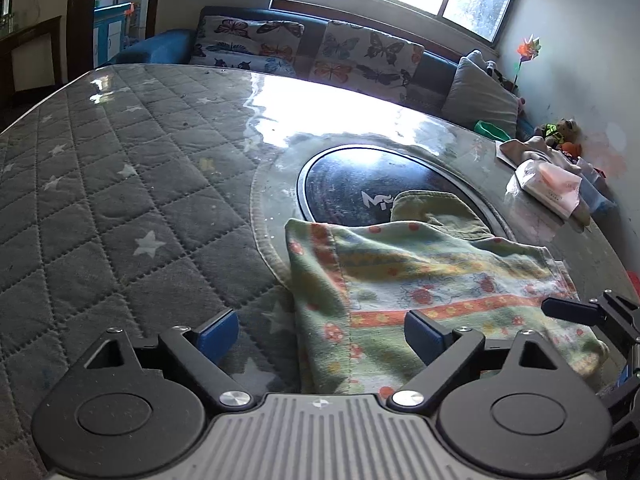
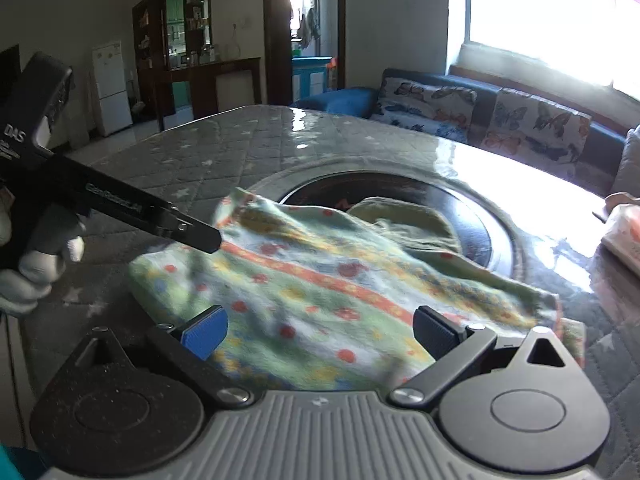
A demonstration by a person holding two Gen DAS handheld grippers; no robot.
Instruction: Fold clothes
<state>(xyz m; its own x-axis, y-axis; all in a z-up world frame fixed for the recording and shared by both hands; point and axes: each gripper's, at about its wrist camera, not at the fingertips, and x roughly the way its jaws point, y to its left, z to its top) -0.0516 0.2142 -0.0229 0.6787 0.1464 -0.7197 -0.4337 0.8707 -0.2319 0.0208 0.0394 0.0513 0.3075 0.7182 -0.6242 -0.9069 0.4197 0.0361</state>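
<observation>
You're mid-fold: the green flower-print cotton garment [image 1: 432,292] lies lower centre on the quilted grey table [image 1: 120,184], both left gripper [image 1: 320,330] and right gripper [image 2: 320,326] spread wide, gripping nothing, so next pinch an edge.

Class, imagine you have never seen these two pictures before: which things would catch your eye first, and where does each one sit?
First comes the floral cloth, green with orange bands, rumpled on the quilted star-patterned table cover and partly over the dark round inset. The open left gripper and open right gripper frame it, with bright window glare on the tabletop and butterfly cushions behind.
</observation>
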